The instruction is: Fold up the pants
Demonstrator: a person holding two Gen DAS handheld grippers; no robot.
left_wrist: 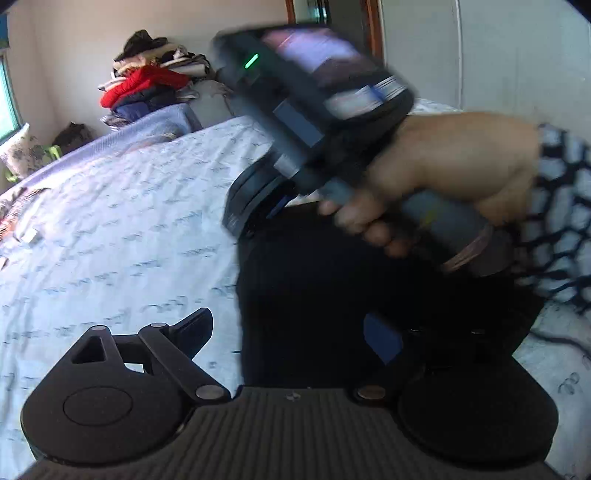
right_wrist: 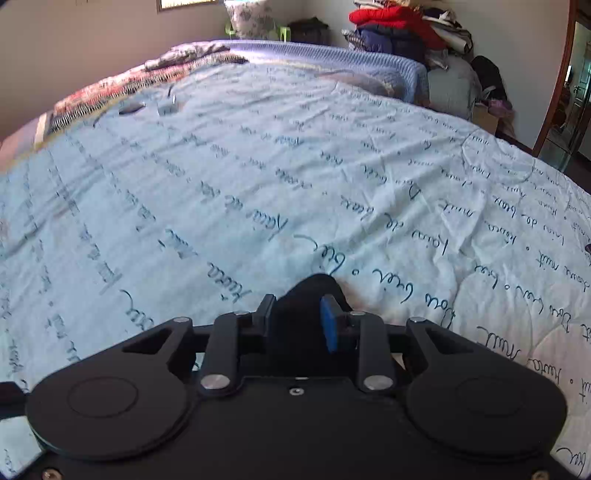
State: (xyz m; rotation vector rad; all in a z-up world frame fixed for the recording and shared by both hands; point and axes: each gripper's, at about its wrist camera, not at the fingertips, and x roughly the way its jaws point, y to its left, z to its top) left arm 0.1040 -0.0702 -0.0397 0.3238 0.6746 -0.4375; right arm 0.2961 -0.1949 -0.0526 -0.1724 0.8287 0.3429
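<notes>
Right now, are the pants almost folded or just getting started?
Probably somewhere in the middle. The right tongs are shut on a bunch of the black pants, which lie on the bedspread. The left tongs are open above the pants, holding nothing. No neat folded stack shows, so folding and smoothing are left.

Open bedspread (right_wrist: 258, 166) ahead; clothes pile (right_wrist: 399, 29) blocks far corner.
</notes>
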